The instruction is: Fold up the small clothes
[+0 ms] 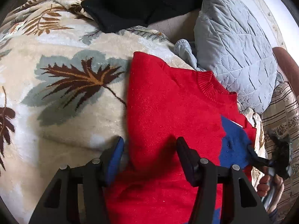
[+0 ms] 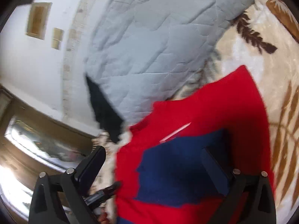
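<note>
Red knit sweater (image 1: 164,102) spread over the cream leaf-print blanket (image 1: 74,112), ribbed round collar toward the grey quilted pillow (image 1: 235,46). Fuzzy knit, bright red, with a jagged blue patch (image 1: 233,145) on the chest and a thin white stripe at its upper edge (blurred in the right wrist view, where the same blue patch (image 2: 177,169) fills the lower middle). Left side edge straight, running beside the blanket's big grey-brown leaf. Left gripper (image 1: 149,153) spread wide, one blue-padded finger just off the sweater's edge over the blanket, the other over the red cloth, nothing pinched. Right gripper (image 2: 155,166) likewise wide apart, one finger over the blue patch, the other beyond the sweater's edge, holding nothing. Black garment (image 1: 134,3) heaped at the blanket's far end, well apart. White wall (image 2: 37,65) beyond the pillow.
</note>
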Motion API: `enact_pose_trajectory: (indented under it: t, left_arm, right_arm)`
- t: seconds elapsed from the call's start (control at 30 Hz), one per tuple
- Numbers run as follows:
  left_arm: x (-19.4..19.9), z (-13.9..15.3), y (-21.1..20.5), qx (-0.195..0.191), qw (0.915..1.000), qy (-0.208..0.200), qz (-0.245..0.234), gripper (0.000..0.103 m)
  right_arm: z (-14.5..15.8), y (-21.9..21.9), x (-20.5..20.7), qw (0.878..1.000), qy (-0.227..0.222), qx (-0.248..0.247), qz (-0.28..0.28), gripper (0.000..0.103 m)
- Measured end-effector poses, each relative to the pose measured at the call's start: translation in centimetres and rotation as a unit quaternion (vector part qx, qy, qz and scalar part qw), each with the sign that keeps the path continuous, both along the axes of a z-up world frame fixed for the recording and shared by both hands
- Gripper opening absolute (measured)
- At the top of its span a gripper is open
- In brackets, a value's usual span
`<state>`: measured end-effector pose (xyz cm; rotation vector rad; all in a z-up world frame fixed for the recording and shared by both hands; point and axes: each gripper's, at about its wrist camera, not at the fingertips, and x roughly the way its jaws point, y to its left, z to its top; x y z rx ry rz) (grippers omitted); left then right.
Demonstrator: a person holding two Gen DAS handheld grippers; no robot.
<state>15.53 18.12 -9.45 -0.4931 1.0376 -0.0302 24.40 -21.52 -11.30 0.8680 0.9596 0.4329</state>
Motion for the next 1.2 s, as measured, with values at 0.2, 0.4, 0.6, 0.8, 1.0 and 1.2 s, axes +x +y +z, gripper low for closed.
enact_pose_trajectory:
  t: [0.2,0.4,0.6,0.8,1.0,1.2]
  left_arm:
    - [-3.4,3.1,1.5,0.024,0.9992,-0.030,0.007,0.059]
    - [-12.0,5.4,2.7,0.033,0.9983,-0.046,-0.011,0.059]
    - [-21.6,4.4,2.8,0.000,0.9996,-0.011,-0.027,0.059]
    - [-27.8,2.1,0.9,-0.032,0.9985,0.024,-0.038,0.059]
    - [-30.7,1.5,-1.2,-0.065,0.9961,0.034,-0.050,0.059]
    - [-31.3,1.2,-2.0,-0.068,0.9955,0.041,-0.052,0.059]
  right_arm:
    - [4.5,0.2,-3.4,0.998,-0.055,-0.018,0.029,0.102]
    - [7.6,-2.4,-13.1,0.993,-0.068,-0.066,0.071,0.102]
    - [5.8,-7.5,-23.7,0.994,0.009,-0.094,0.059,0.102]
    - [2.7,-9.9,-30.5,0.993,0.078,-0.064,0.054,0.096]
    - [1.7,-8.8,-32.0,0.991,0.103,-0.069,0.058,0.074]
    - [1.7,-8.3,-33.1,0.990,0.100,-0.068,0.066,0.043]
